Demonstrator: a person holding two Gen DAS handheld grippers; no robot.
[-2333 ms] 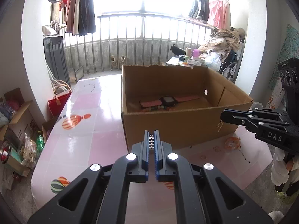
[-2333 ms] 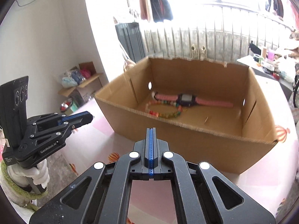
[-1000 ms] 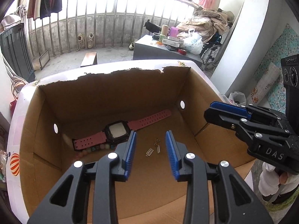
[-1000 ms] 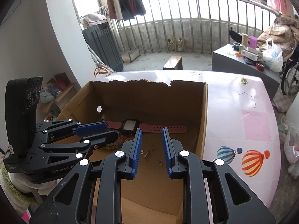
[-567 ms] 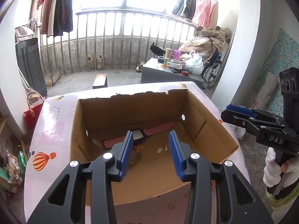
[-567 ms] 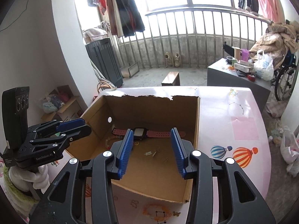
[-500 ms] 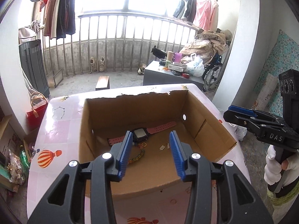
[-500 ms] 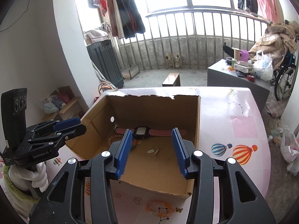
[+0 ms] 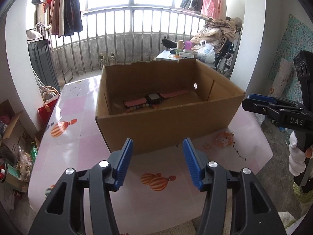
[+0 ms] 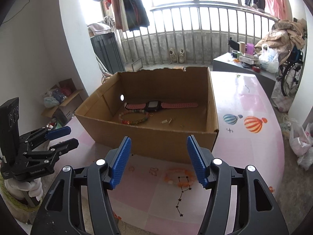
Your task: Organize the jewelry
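**Mia:** It is a bright room with a railing and clothes hanging by the window. A pink counter (image 10: 250,101) with balloon pictures holds a cardboard box (image 10: 156,139). What goes in next?

**Ben:** I think the orange bead bracelet (image 10: 180,177). It lies on the counter just in front of the box, near the right tongs (image 10: 157,160). A small ring (image 10: 131,168) and a tiny pink piece (image 10: 153,171) lie just beside it.

**Mia:** What is in the box already?

**Ben:** A pink watch (image 10: 156,105), a colourful bead bracelet (image 10: 134,118) touching it, and some little metal bits (image 10: 168,121).

**Mia:** Are the tongs holding anything?

**Ben:** No. The right tongs are spread wide apart with nothing between them. The left tongs (image 9: 157,162) are wide apart and empty too, up above the counter.

**Mia:** So how do you pick the bracelet up well?

**Ben:** I would come straight down with the right tongs, put one blue pad on each side of the bead loop, and squeeze gently. Beads can roll and slip out, so grab only one side of the loop.

**Mia:** And then?

**Ben:** Lift it high over the box wall, so it does not bump. Let go low inside, away from the watch.
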